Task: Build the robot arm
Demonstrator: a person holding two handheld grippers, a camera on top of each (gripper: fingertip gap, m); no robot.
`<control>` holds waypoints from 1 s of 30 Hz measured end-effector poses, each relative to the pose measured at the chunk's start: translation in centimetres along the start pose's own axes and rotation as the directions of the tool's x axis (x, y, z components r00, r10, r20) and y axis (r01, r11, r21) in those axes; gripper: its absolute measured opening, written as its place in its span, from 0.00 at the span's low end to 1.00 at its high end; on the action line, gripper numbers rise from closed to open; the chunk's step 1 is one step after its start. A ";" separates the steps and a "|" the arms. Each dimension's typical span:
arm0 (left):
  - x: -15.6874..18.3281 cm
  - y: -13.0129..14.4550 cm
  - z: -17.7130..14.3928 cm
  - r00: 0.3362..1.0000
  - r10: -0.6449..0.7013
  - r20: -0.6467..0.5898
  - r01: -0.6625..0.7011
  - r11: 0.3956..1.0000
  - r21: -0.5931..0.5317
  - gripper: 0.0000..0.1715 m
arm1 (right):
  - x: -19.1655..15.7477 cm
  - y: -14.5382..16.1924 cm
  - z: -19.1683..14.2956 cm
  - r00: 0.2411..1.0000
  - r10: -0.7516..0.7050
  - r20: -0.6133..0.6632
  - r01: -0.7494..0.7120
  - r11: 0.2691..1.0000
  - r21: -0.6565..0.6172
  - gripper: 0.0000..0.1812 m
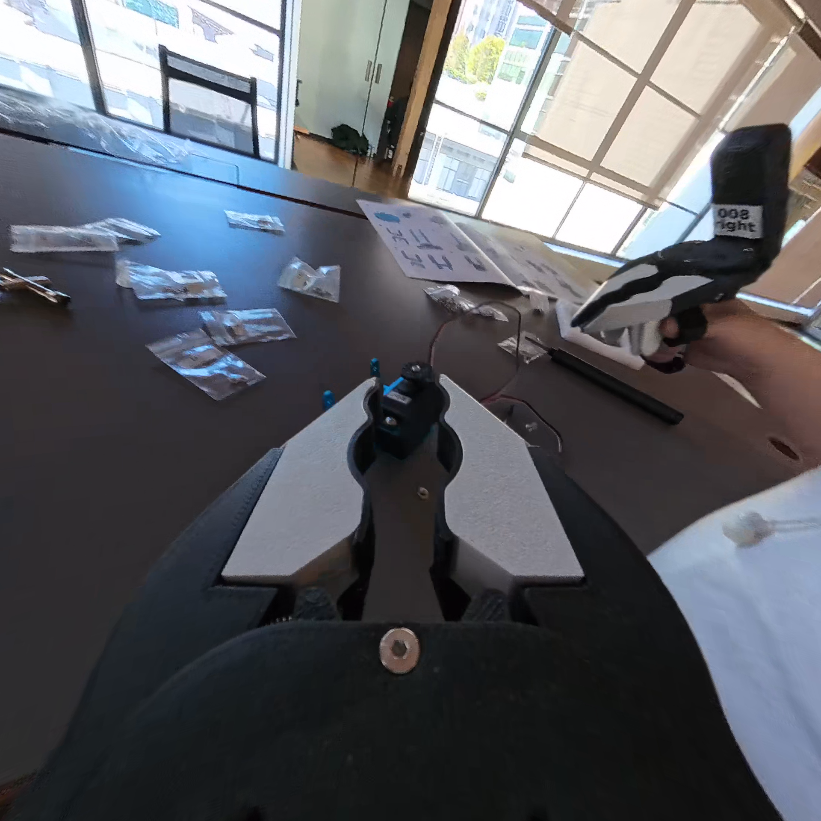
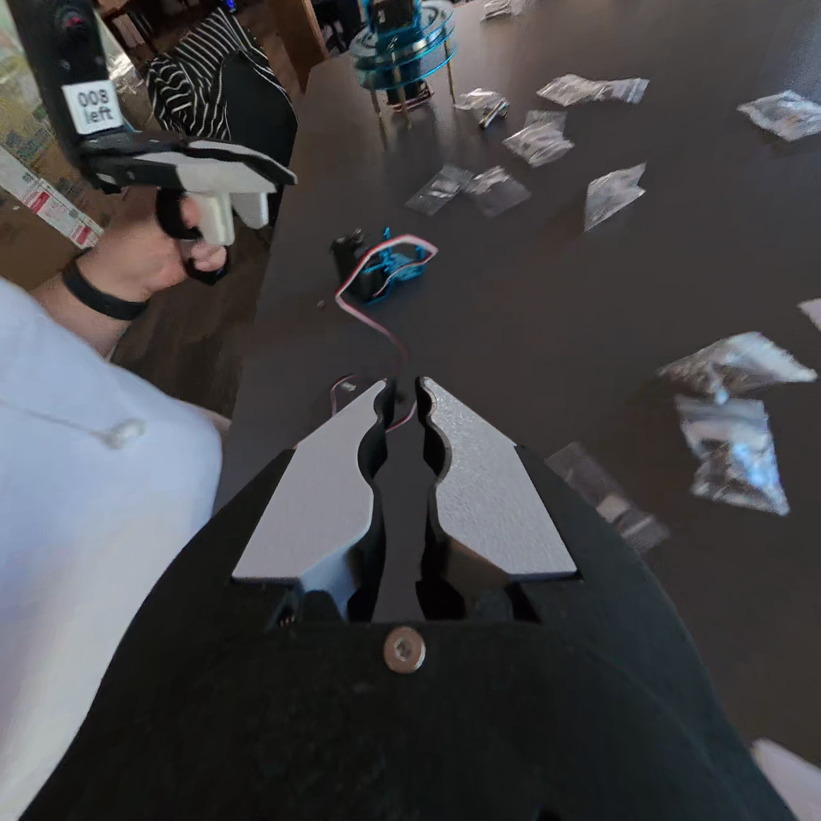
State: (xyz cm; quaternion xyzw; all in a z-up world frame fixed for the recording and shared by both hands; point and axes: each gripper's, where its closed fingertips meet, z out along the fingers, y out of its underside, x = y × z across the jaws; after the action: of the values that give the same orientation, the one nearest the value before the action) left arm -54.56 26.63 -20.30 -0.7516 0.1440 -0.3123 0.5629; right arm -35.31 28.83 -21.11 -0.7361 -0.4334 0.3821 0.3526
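A black servo in a blue bracket (image 1: 402,417) lies on the dark table (image 1: 133,444), its red, white and black wire (image 1: 517,346) trailing right. My left gripper (image 1: 411,391) is open and empty, raised near the table's edge; the servo shows through its gap. In the right wrist view the servo (image 2: 364,271) lies ahead and the left gripper (image 2: 284,177) hovers left of it. My right gripper (image 2: 404,382) is held above the wire (image 2: 391,333), jaws a narrow gap apart with nothing clearly in them. It also shows in the left wrist view (image 1: 577,317), raised at the right.
Several small clear plastic bags (image 1: 209,364) (image 2: 728,444) are scattered over the table. A printed sheet (image 1: 440,244), a white foam piece (image 1: 599,351) and a black rod (image 1: 622,391) lie at the right. A round blue acrylic assembly (image 2: 400,49) stands far off. A chair (image 1: 209,89) is behind. The round blue acrylic assembly (image 2: 400,49) lies some 25 cm from my left tips, 45 cm from my right tips.
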 end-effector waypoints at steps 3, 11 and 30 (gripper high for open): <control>0.3 1.7 1.0 0.999 0.033 0.000 -0.033 0.998 -0.058 0.12 | -3.1 1.7 0.3 1.000 -0.008 0.026 0.008 1.000 -0.010 0.05; 1.8 0.2 3.1 0.990 0.095 -0.103 -0.104 0.991 -0.083 0.11 | -4.5 4.5 6.5 0.971 -0.241 -0.001 0.235 0.950 -0.207 0.07; 0.9 2.3 -1.8 0.999 0.035 -0.020 -0.036 0.996 -0.077 0.09 | -4.2 5.5 9.4 0.980 -0.031 -0.195 -0.049 0.918 -0.394 0.04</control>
State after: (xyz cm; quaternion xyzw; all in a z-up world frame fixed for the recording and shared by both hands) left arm -54.65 23.99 -21.87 -0.7672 0.1746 -0.3035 0.5374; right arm -42.81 24.76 -28.97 -0.8284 -0.4614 0.2129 0.2355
